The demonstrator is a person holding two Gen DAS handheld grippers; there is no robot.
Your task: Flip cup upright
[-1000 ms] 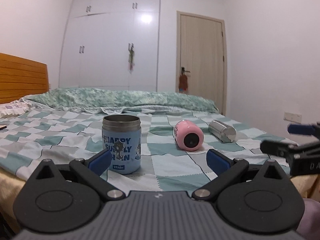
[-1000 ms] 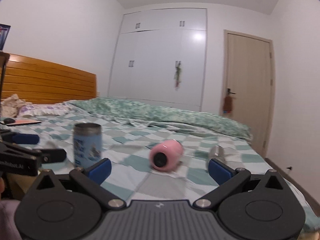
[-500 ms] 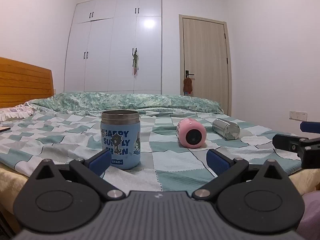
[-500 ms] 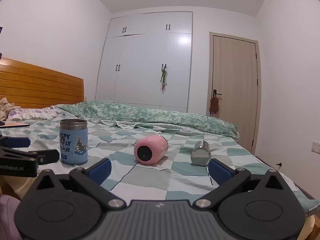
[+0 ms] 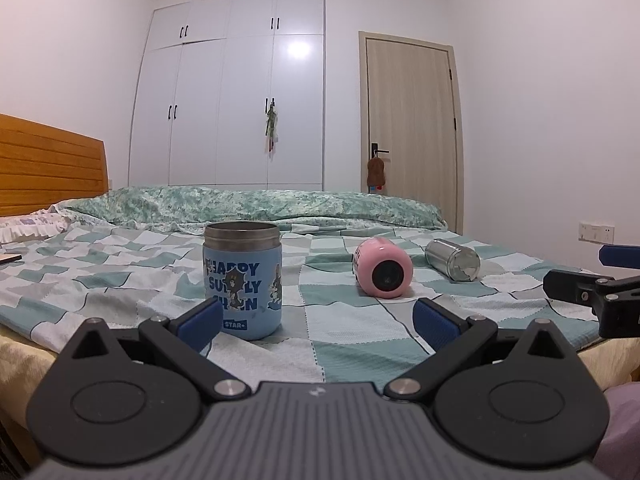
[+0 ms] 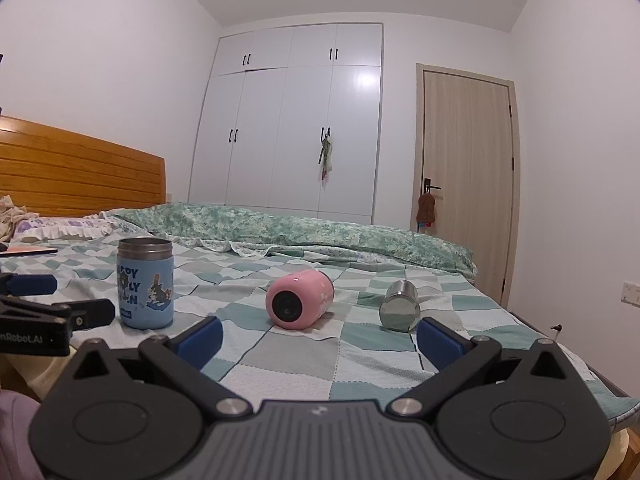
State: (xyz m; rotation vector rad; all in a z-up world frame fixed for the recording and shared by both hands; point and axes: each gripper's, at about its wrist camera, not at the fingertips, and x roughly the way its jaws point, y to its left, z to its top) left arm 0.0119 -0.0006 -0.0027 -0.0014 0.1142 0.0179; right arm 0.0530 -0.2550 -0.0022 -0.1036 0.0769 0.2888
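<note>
A pink cup point(image 5: 383, 271) point(image 6: 299, 298) lies on its side on the checked bedspread, its base toward me. A steel cup point(image 5: 454, 259) point(image 6: 400, 307) lies on its side to its right. A blue printed cup point(image 5: 242, 279) point(image 6: 145, 282) stands upright at the left. My left gripper point(image 5: 318, 326) is open and empty, near the bed's front edge, just in front of the blue cup. My right gripper point(image 6: 320, 338) is open and empty, short of the pink and steel cups. Each gripper shows at the edge of the other's view.
The bed point(image 6: 372, 344) carries a rolled green quilt point(image 6: 304, 232) at the back and pillows at the left. A wooden headboard point(image 6: 76, 172) stands at the left. A white wardrobe point(image 6: 296, 128) and a door point(image 6: 466, 176) are behind.
Both grippers have tilted upward and steadied, so the cups sit lower in view. The right gripper's view has swung right. The cups have not moved.
</note>
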